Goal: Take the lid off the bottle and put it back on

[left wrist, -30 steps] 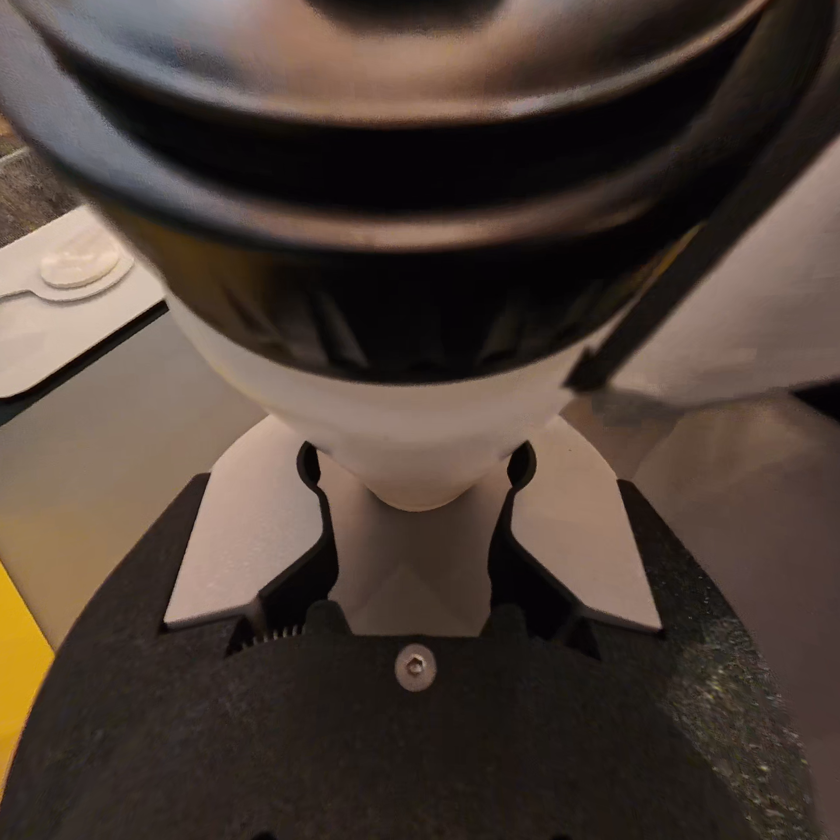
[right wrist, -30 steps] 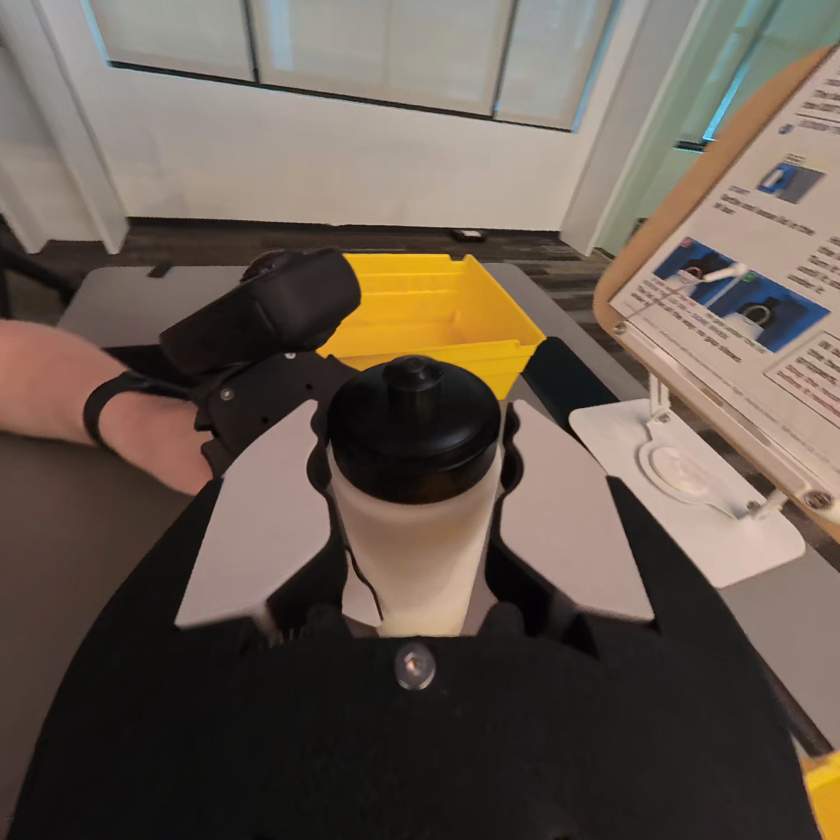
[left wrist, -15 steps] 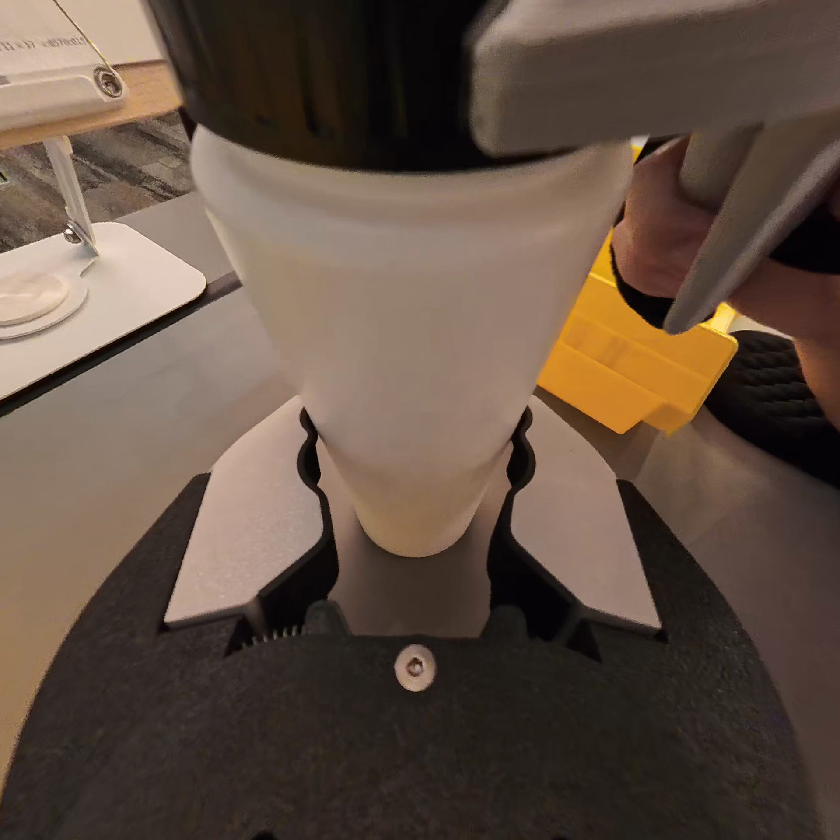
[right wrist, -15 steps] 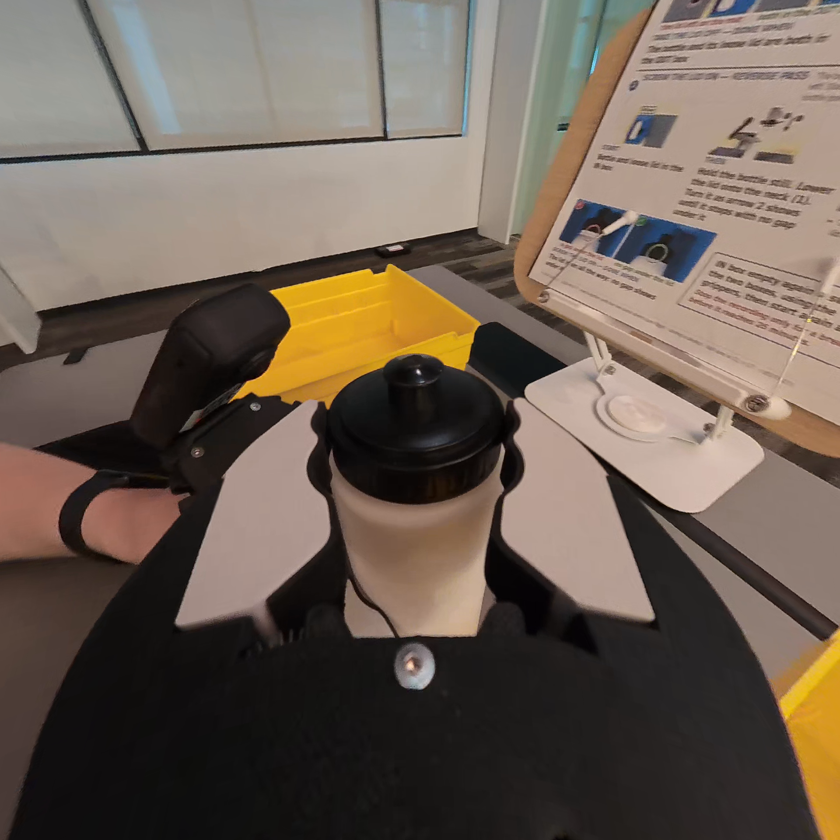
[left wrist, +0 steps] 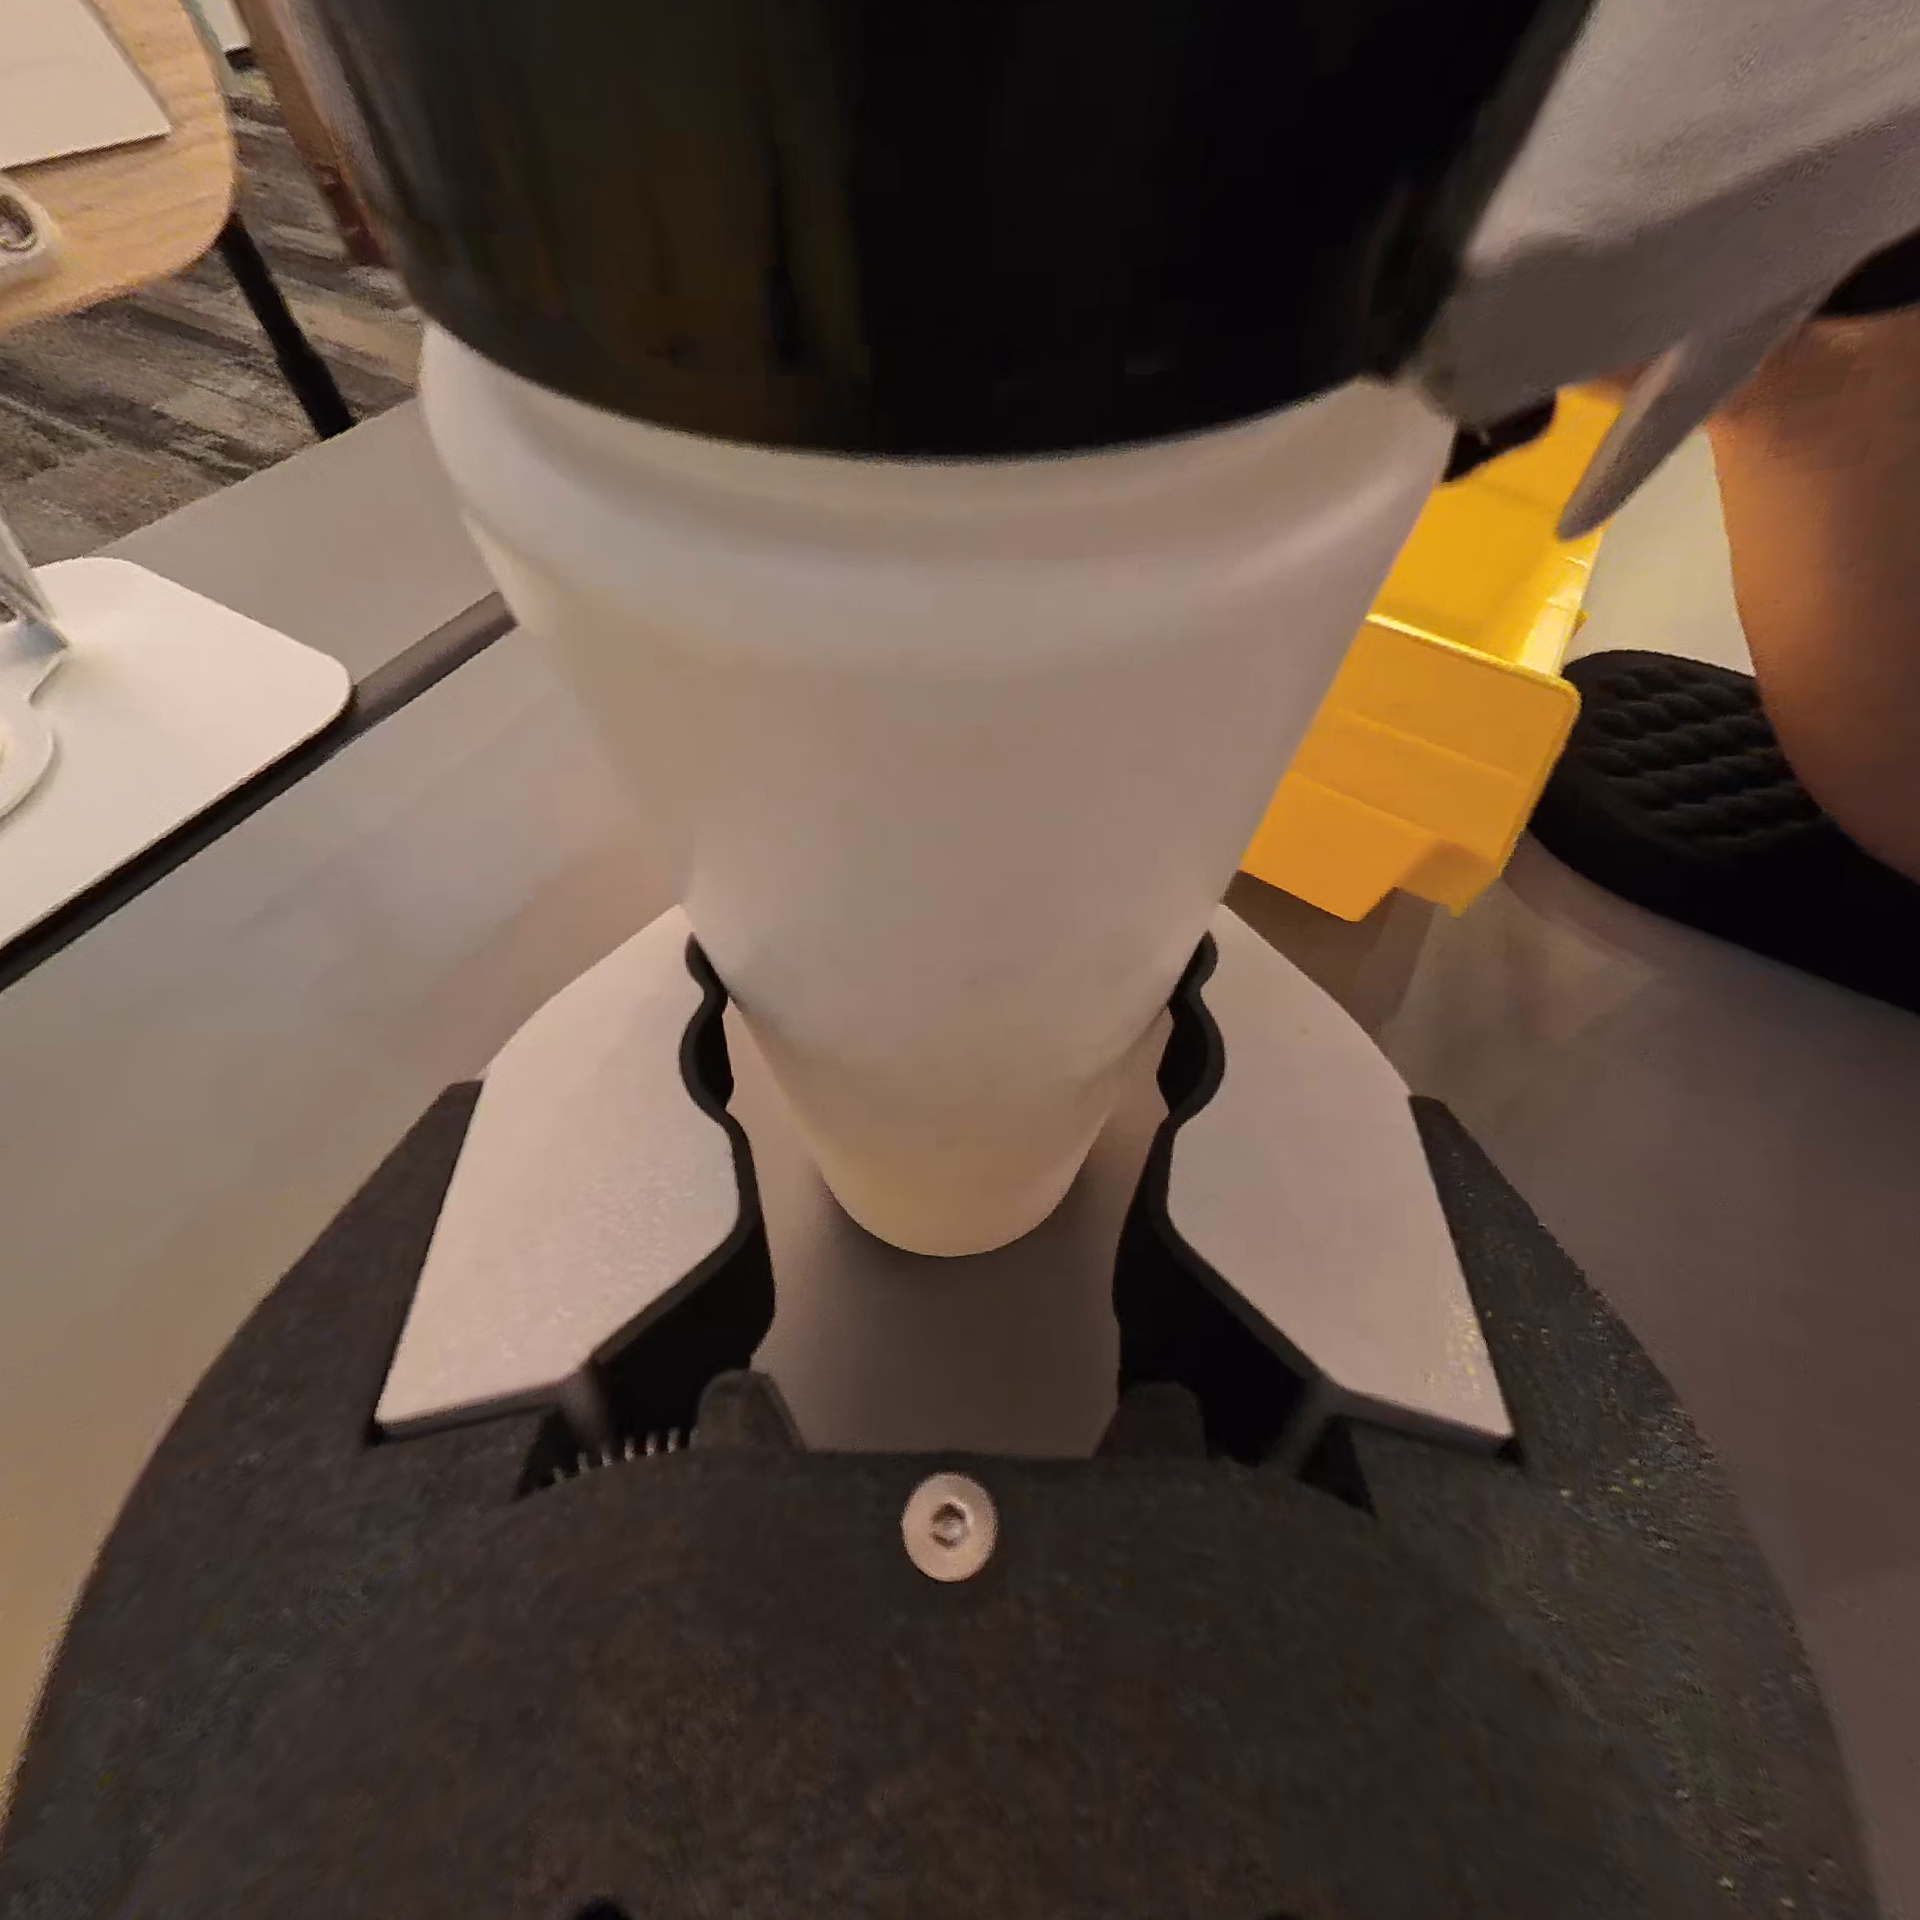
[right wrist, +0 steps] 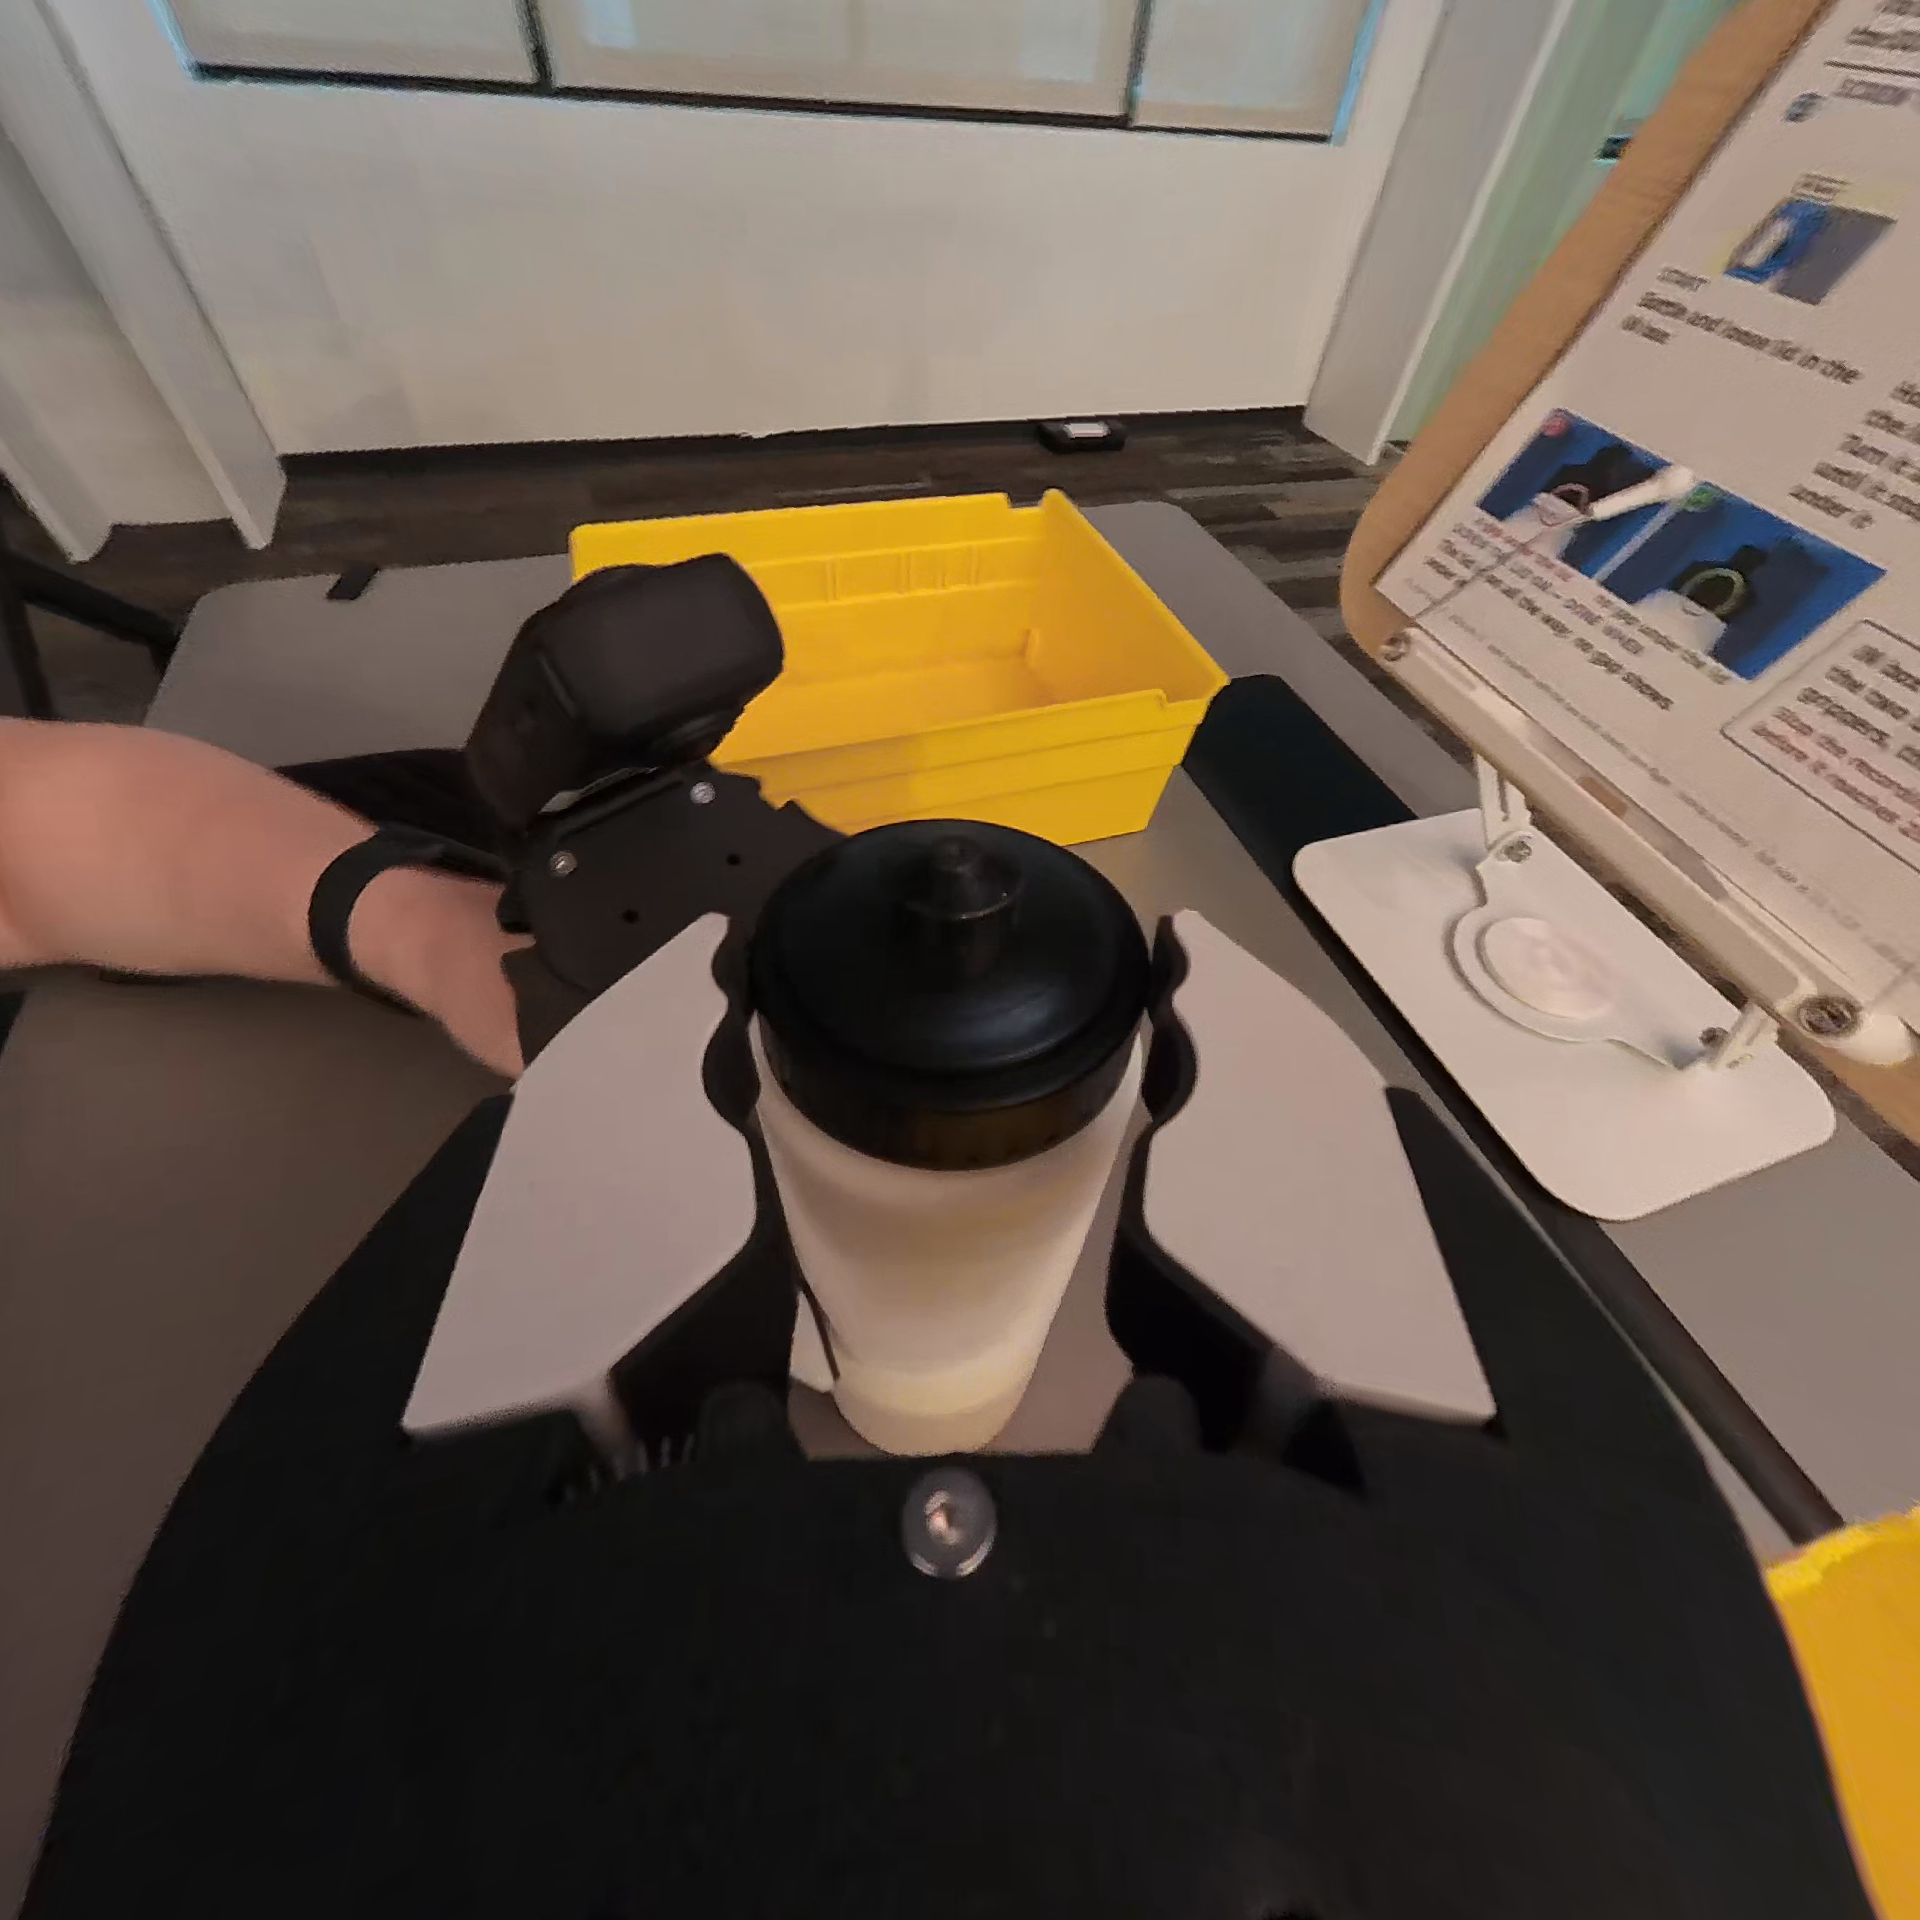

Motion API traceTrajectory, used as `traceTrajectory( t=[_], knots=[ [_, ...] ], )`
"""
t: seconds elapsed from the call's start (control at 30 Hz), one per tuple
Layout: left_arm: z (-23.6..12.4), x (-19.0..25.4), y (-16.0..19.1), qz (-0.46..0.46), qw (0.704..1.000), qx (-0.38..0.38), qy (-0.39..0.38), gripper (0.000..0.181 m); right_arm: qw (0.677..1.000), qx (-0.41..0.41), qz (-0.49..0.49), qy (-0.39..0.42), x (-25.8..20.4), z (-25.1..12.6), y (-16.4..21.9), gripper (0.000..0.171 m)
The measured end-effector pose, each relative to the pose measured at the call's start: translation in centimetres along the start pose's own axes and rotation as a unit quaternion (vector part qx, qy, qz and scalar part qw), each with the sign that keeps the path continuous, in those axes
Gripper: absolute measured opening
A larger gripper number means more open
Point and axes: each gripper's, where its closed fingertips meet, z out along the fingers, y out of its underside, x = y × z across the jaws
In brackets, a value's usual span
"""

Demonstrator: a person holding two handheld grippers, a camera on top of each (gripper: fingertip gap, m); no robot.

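While left gripper (left wrist: pixel 951 1039) is clamping the white bottle (left wrist: pixel 935 790) body | right gripper (right wrist: pixel 948 1023) is clenching black lid (right wrist: pixel 948 987) directly above | bottle axis standing upright, lid seated.

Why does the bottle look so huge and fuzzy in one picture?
In the left wrist view the wide-angle camera sits very close, so the white bottle balloons and its black lid is smeared. In the right wrist view the lid looks sharp, while the instruction board at the edge is blurred.

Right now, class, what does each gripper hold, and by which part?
Left gripper clamps the bottle low on its white body; right gripper clamps its black lid by the sides.
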Motion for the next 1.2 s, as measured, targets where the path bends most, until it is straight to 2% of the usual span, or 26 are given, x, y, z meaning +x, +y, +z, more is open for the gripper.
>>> traceTrajectory(
  t=[0.17, 0.23, 0.4, 0.5, 0.6, 0.67, 0.73, 0.83, 0.9, 0.97, 1.07, 1.2],
  knots=[
    [-0.5, -2.0, 0.3, -0.011, 0.998, -0.009, -0.064, 0.082, 0.99, 0.052, 0.043, 0.123, 1.5, 1.1, -0.4, 0.074],
    [-0.6, -1.9, 0.4, -0.006, 0.998, -0.013, -0.056, 0.082, 0.99, 0.043, 0.032, 0.133, 1.3, 1.2, -0.4, 0.074],
    [-0.6, -1.3, 0.3, -0.001, 1.0, -0.014, -0.018, 0.083, 0.999, 0.041, -0.01, 0.008, 0.0, 0.1, -0.9, 0.079],
    [-0.4, -0.6, 0.4, 0.018, 1.0, -0.017, 0.001, 0.083, 0.998, 0.057, -0.001, -0.029, 0.0, -0.8, -1.2, 0.078],
    [-0.3, 0.0, 0.4, 0.025, 0.999, -0.018, 0.014, 0.083, 0.998, 0.017, -0.022, -0.05, -0.6, -0.4, 0.1, 0.079],
    [-0.4, 0.0, 0.3, 0.022, 0.999, -0.021, 0.015, 0.083, 0.998, 0.018, -0.054, -0.024, -0.3, -0.3, 0.1, 0.072],
    [-0.5, -0.4, 0.3, 0.004, 1.0, -0.021, 0.003, 0.083, 1.0, 0.016, -0.026, 0.0, 0.0, 0.2, -0.1, 0.073],
    [-0.7, -1.3, 0.3, -0.025, 0.999, -0.02, -0.028, 0.083, 0.996, 0.046, 0.014, 0.077, 0.9, 1.0, -0.5, 0.073],
    [-0.8, -1.5, 0.4, -0.029, 0.998, -0.023, -0.041, 0.082, 0.99, 0.054, 0.015, 0.13, 1.0, 1.2, -0.6, 0.073],
    [-0.9, -1.4, 0.4, -0.022, 0.999, -0.025, -0.04, 0.082, 0.988, 0.037, 0.004, 0.149, 0.9, 1.2, -0.6, 0.073],
    [-0.8, -1.1, 0.4, -0.012, 0.999, -0.027, -0.022, 0.083, 0.994, 0.018, -0.014, 0.104, 0.5, 1.0, -0.5, 0.073],
    [-0.5, -0.1, 0.5, 0.019, 0.999, -0.029, 0.007, 0.083, 0.999, 0.03, 0.017, -0.003, 0.2, -0.1, -0.5, 0.079]
  ],
)
